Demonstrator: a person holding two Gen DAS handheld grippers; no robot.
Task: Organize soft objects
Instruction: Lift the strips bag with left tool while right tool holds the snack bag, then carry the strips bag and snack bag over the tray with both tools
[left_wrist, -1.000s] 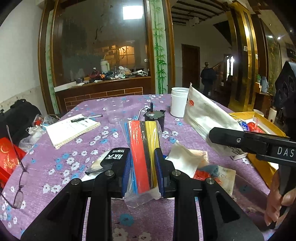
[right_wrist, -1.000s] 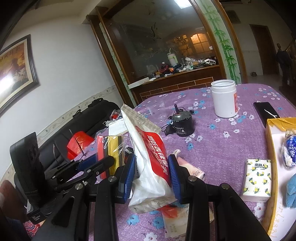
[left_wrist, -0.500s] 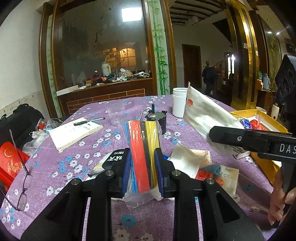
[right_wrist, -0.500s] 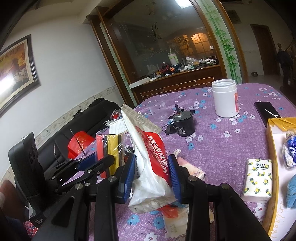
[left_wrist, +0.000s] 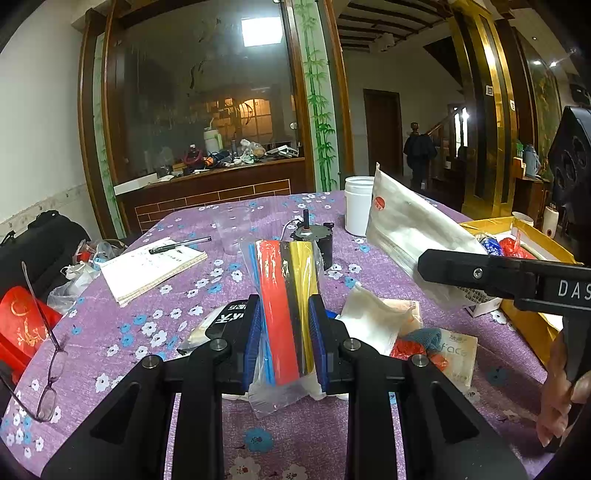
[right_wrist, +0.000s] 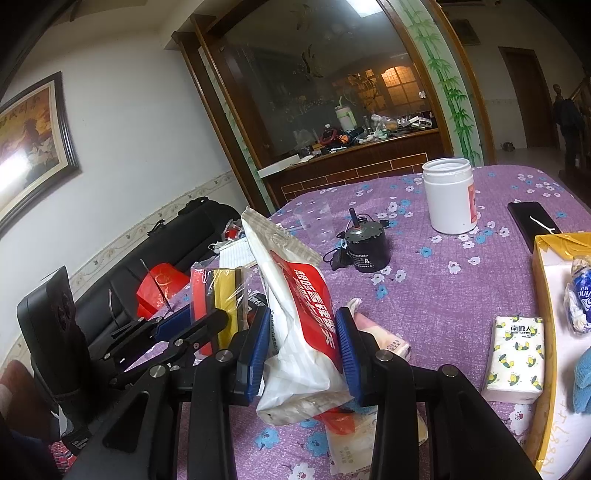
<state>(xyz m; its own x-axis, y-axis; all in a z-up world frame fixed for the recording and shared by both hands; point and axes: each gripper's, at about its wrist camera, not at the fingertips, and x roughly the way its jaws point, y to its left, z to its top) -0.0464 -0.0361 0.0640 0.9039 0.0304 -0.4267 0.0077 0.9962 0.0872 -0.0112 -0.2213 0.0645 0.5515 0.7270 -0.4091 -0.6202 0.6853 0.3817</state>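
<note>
2 packs we hold above the purple table (left_wrist: 110, 332): our left gripper (left_wrist: 284, 332) pinches the striped pack (left_wrist: 286, 295), our right gripper (right_wrist: 302, 354) the white bag (right_wrist: 295, 314) (red print), both left of the yellow box (right_wrist: 543, 295).

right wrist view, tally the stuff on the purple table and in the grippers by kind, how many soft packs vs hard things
Soft packs held in grippers: 2 (red and white plastic pouch, clear bag of red and yellow strips)
Soft packs on the purple floral tablecloth: 1 (white lemon-print tissue pack)
Hard things: 3 (white plastic jar, black motor, black phone)
Total: 6
</note>
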